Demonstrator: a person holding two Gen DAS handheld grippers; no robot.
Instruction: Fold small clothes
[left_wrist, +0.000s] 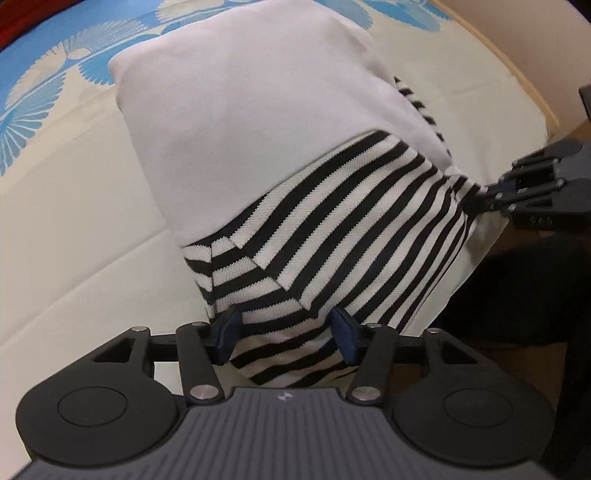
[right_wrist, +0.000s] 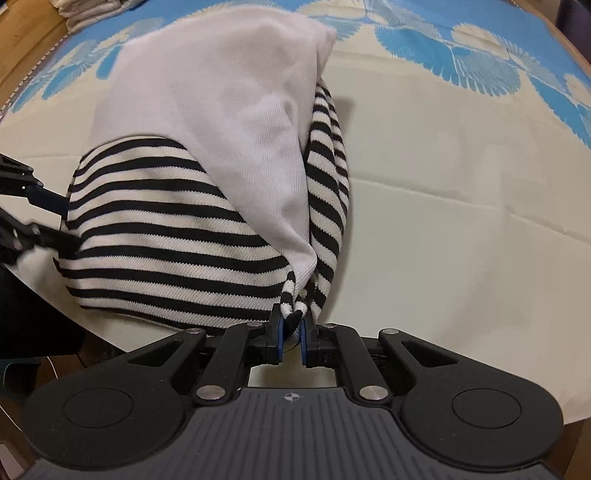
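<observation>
- Garment (left_wrist: 332, 229): 1 small knit piece, half plain white, half black-and-white stripes, lying bunched on the surface (left_wrist: 74, 229), which carries a cream cloth with a blue fan print along its far side.
- White part sits on the far side of the garment; striped part is nearest both cameras. In the left wrist view a striped flap with a pointed corner lies folded over the striped body.
- Left gripper (left_wrist: 286, 334): jaws apart, 1 pad on each side of the garment's near striped edge. Cloth sits between them, but they stand wide and I can't tell whether either pad touches the cloth; no pinch visible.
- Right gripper (right_wrist: 291, 330): jaws nearly together, clamped on a gathered wad of striped edge at the garment's near corner. Cloth fans out from the pinch, with a striped fold running away along the garment's right side.
- In the left wrist view the right gripper (left_wrist: 480, 201) is at the garment's right corner, tips on the stripes.
- In the right wrist view the left gripper (right_wrist: 55, 218) is at the garment's left edge, fingers spread.
- Folded pale cloths (right_wrist: 92, 11) lie beyond the garment, at the surface's far left corner.
</observation>
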